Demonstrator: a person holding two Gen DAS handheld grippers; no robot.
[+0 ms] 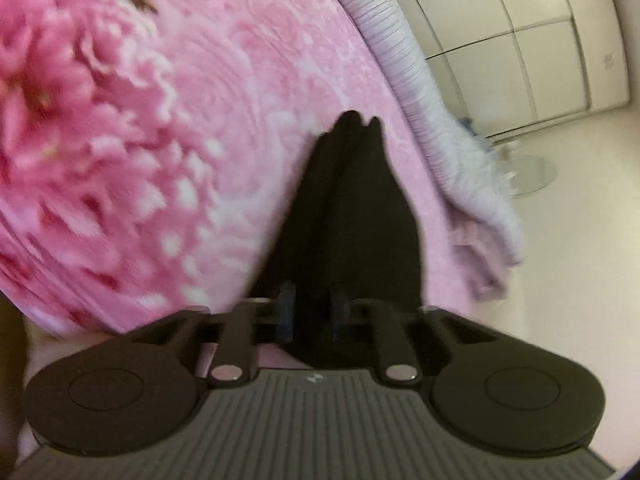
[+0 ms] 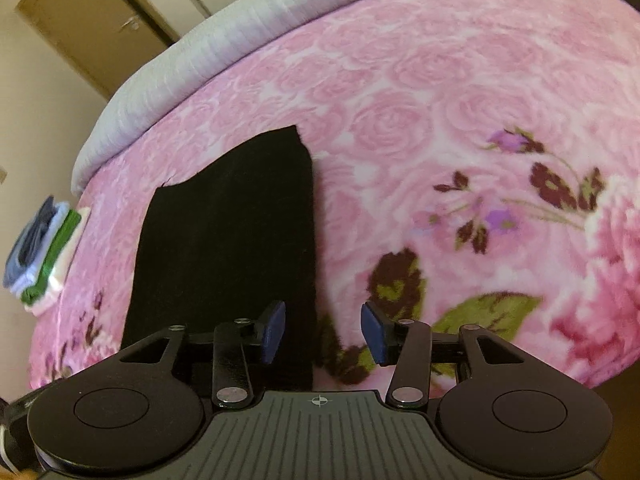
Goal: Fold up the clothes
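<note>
Fold step on black garment (image 2: 228,248), laid upon pink floral blanket (image 2: 440,92).
Left gripper (image 1: 312,308) pinched its bunched edge; right gripper (image 2: 323,330) stood open, empty, beside it; next move likely needed regrasp.

Two matte black grippers (image 1: 312,312) (image 2: 323,330): blue pads (image 2: 274,330), ribbed grey base at six o'clock, silver pivot screws.

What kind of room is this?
Most likely a bedroom. A bed with a pink floral blanket, tall white wardrobe doors, and a stack of folded clothes at the bed's edge all suggest it.
</note>
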